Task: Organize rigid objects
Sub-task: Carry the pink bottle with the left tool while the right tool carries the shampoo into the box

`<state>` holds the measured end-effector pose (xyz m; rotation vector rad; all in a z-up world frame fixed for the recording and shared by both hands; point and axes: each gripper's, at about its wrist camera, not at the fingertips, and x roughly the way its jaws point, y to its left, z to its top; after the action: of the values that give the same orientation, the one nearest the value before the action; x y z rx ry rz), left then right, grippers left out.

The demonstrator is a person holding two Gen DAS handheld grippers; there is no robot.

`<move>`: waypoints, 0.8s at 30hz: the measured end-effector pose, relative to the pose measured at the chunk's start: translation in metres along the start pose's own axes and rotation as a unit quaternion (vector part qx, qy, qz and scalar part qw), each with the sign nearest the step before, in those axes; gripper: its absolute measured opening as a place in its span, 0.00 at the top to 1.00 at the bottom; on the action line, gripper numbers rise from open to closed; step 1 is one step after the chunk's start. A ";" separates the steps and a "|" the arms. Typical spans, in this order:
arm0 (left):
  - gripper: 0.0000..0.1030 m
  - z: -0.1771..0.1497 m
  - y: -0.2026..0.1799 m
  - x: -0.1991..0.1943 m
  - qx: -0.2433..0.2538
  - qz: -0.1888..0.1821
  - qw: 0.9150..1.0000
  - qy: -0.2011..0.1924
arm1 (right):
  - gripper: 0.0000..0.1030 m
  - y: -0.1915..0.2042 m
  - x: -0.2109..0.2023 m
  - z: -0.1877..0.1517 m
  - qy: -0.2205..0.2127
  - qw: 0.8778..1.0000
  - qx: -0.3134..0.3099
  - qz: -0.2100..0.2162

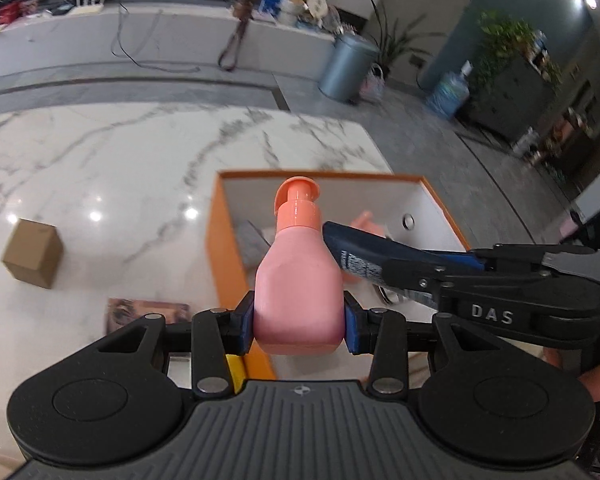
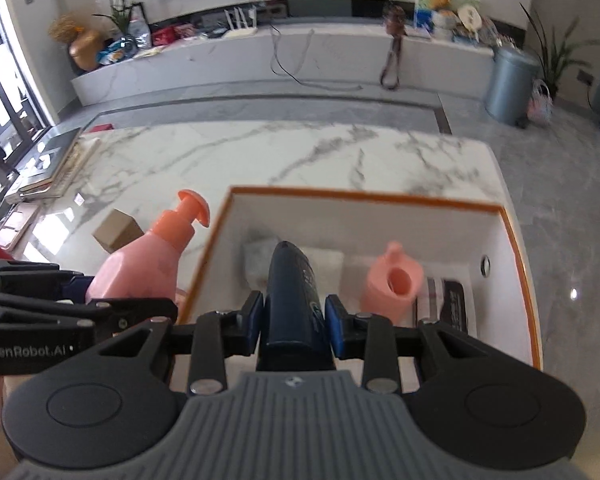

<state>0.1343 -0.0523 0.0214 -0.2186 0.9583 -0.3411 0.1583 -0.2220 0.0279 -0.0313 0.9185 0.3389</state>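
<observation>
My left gripper [image 1: 299, 320] is shut on a pink pump bottle [image 1: 298, 280] with an orange pump head, held upright above the left wall of an orange-rimmed white box [image 1: 220, 248]. In the right wrist view that pink pump bottle [image 2: 140, 268] hangs just left of the box [image 2: 518, 248]. My right gripper [image 2: 294, 320] is shut on a dark blue tube [image 2: 294, 296], pointing into the box. The same dark blue tube [image 1: 356, 256] enters the left wrist view from the right, beside the pink bottle. Inside the box stands another pink bottle [image 2: 392, 284].
The box sits on a white marble table [image 2: 260, 152]. A small cardboard carton [image 1: 32, 254] and a flat printed card [image 1: 148, 312] lie left of the box. In the box are a white wrapped item [image 2: 260, 260] and a dark packet [image 2: 452, 304]. A grey bin [image 2: 510, 80] stands on the floor beyond.
</observation>
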 end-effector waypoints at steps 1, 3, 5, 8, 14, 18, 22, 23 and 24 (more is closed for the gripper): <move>0.54 -0.001 -0.002 0.004 0.003 -0.001 1.000 0.006 | 0.68 -0.004 0.003 -0.003 0.003 1.000 0.003 -0.003; 0.54 -0.002 -0.006 0.012 0.011 0.000 1.000 0.016 | 0.68 -0.013 0.011 -0.008 0.011 1.000 0.008 -0.015; 0.54 -0.002 -0.009 0.020 0.020 0.001 1.000 0.023 | 0.68 -0.022 0.018 -0.013 0.021 0.999 0.015 -0.018; 0.54 -0.003 -0.012 0.029 0.034 0.009 0.999 0.036 | 0.68 -0.030 0.030 -0.018 0.032 0.999 0.024 -0.024; 0.54 -0.002 -0.023 0.046 0.086 0.030 0.994 0.055 | 0.68 -0.038 0.049 -0.023 0.044 0.998 0.031 -0.025; 0.54 -0.002 -0.026 0.057 0.101 0.038 0.992 0.072 | 0.68 -0.040 0.062 -0.024 0.050 0.998 0.027 -0.031; 0.54 -0.006 -0.032 0.065 0.124 0.046 0.988 0.080 | 0.68 -0.044 0.073 -0.026 0.065 0.997 0.032 -0.031; 0.54 -0.006 -0.033 0.068 0.128 0.048 0.987 0.084 | 0.68 -0.045 0.076 -0.028 0.067 0.997 0.034 -0.030; 0.54 -0.007 -0.033 0.071 0.128 0.048 0.987 0.087 | 0.68 -0.045 0.077 -0.029 0.069 0.997 0.034 -0.029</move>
<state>0.1597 -0.1095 -0.0253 0.0924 1.0825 -0.3952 0.1925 -0.2482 -0.0555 -0.0190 1.0627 0.2539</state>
